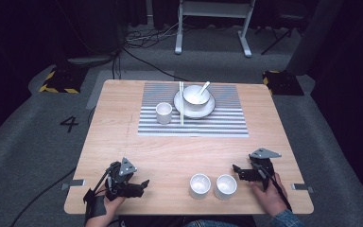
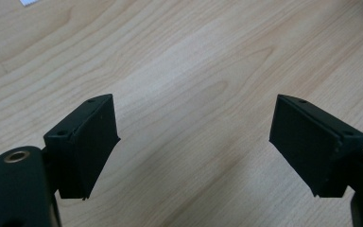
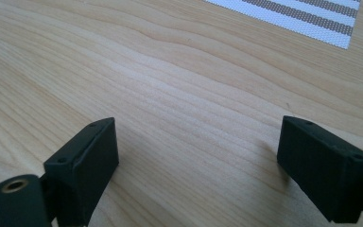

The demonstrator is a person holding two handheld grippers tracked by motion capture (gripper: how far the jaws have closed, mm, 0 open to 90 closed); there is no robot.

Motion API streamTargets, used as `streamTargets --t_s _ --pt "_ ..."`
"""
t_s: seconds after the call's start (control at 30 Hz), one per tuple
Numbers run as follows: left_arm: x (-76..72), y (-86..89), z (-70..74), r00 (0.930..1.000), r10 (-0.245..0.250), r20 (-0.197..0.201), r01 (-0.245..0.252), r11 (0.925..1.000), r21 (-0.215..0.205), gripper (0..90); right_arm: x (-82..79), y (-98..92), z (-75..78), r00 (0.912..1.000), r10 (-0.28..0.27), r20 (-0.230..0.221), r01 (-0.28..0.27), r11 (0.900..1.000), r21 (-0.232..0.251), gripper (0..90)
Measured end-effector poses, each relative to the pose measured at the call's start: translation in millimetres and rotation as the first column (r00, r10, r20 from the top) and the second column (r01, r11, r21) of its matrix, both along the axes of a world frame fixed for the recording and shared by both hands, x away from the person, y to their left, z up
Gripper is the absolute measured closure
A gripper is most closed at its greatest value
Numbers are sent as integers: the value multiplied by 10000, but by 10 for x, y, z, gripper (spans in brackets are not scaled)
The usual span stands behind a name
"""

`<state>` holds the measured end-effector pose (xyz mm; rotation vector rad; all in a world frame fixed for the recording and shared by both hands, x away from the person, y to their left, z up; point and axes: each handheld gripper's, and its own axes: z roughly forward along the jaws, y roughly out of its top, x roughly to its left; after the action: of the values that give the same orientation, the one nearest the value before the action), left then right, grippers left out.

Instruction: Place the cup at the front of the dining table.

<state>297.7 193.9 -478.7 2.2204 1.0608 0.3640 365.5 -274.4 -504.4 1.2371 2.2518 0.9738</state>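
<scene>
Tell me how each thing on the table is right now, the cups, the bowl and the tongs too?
Left tongs: open, nothing between them.
Right tongs: open, nothing between them.
Two near cups: upright, side by side, look empty.
Cup on the mat: upright.
Bowl: sitting on the plate, spoon resting in it.
Chopsticks: lying together beside the plate.

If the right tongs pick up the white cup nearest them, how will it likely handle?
The nearest white cup looks glazed and smooth, so probably slippery between flat black pads. It seems stiff and breakable, likely ceramic. Standing upright and squat on the table, close beside the second cup, a push would probably slide it into that one rather than tip it.
</scene>
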Motion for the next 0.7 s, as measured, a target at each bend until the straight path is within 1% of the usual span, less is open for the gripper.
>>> streamTargets --t_s 0.03,0.07,0.1,0.13,0.23,0.33,0.43,0.5,0.57,0.6,0.63,0.7 --pt "1 -1 -13 10000 -6 -55 7 10000 56 161 0 0 0 10000 0 0 0 10000 0 136" --pt "7 0 -23 9999 -40 -98 42 9998 208 161 0 0 0 10000 -1 0 1 10000 0 136" --pt "9 -7 -35 9997 -13 -247 19 9997 233 161 0 0 0 10000 7 -1 -7 10000 6 136" --pt "16 -7 -44 9995 -90 -313 100 9994 317 161 0 0 0 10000 1 0 -1 10000 -2 136" --pt "22 -26 -81 9981 -184 -582 206 9991 377 158 0 0 0 10000 0 0 0 10000 -1 136" --pt "26 -57 -135 9971 -215 -724 254 9982 537 156 0 0 0 10000 2 1 -2 10000 -2 136" --pt "23 -61 -146 9972 -276 -691 311 9982 512 146 0 0 0 10000 1 0 -1 10000 -1 136" --pt "23 -55 -159 9977 -352 -572 377 9984 431 144 -1 0 0 10000 3 1 -3 10000 2 136" --pt "17 -40 -204 9988 -450 -203 454 9988 182 123 -2 -1 0 10000 8 -8 -8 10000 3 136" --pt "12 -33 -239 9987 -507 99 507 9987 -4 103 -2 -1 0 10000 14 -4 -14 10000 2 136" --pt "12 -26 -255 9981 -604 147 605 9981 -126 78 -3 -2 0 10000 15 2 -15 10000 5 136" --pt "12 -26 -254 9980 -616 144 618 9980 -91 71 -4 -3 0 10000 24 6 -24 10000 2 136"
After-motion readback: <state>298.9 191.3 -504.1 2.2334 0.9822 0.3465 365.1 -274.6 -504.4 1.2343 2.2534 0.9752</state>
